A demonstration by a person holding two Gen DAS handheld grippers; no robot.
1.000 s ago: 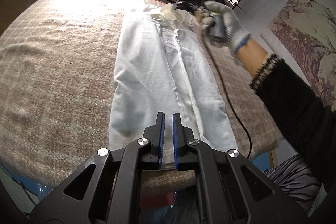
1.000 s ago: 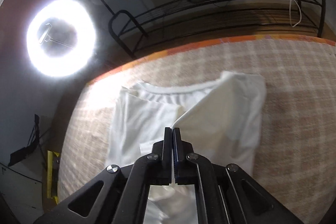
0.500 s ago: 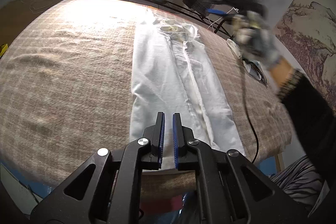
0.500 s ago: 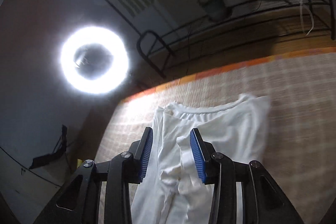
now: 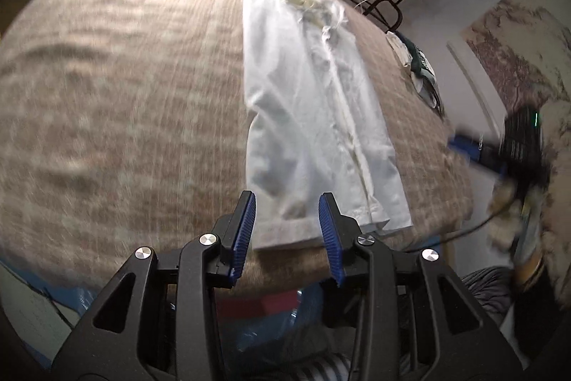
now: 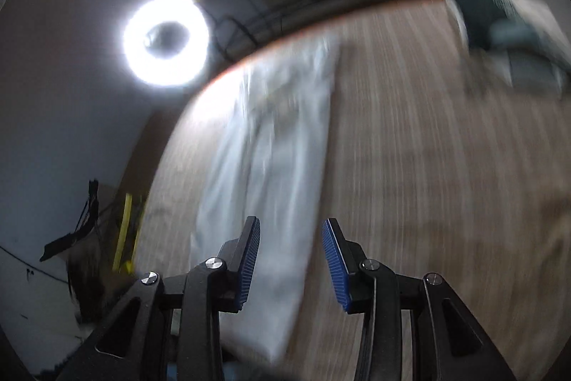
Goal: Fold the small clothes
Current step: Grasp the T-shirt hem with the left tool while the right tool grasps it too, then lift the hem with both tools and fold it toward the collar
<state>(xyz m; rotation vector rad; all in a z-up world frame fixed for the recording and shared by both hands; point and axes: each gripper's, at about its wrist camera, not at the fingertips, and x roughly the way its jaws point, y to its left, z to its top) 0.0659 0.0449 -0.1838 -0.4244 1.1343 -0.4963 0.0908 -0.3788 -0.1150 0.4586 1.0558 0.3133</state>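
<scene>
A white garment (image 5: 314, 102) lies folded into a long narrow strip on the beige checked table cover (image 5: 125, 102), collar end far, hem at the near edge. My left gripper (image 5: 287, 220) is open and empty just above the hem. My right gripper (image 6: 291, 252) is open and empty, held above the near right part of the strip (image 6: 271, 166). In the left wrist view the right gripper (image 5: 474, 149) shows blurred at the right, off the table's edge.
A small pile of dark green and white clothes (image 5: 419, 66) lies at the far right of the table; it also shows in the right wrist view (image 6: 514, 27). A ring light (image 6: 166, 40) and a metal rack (image 5: 385, 13) stand behind the table.
My right gripper let go of the collar end, opened and pulled back toward the near edge. My left gripper opened from shut and shifted left. The garment lies flat.
</scene>
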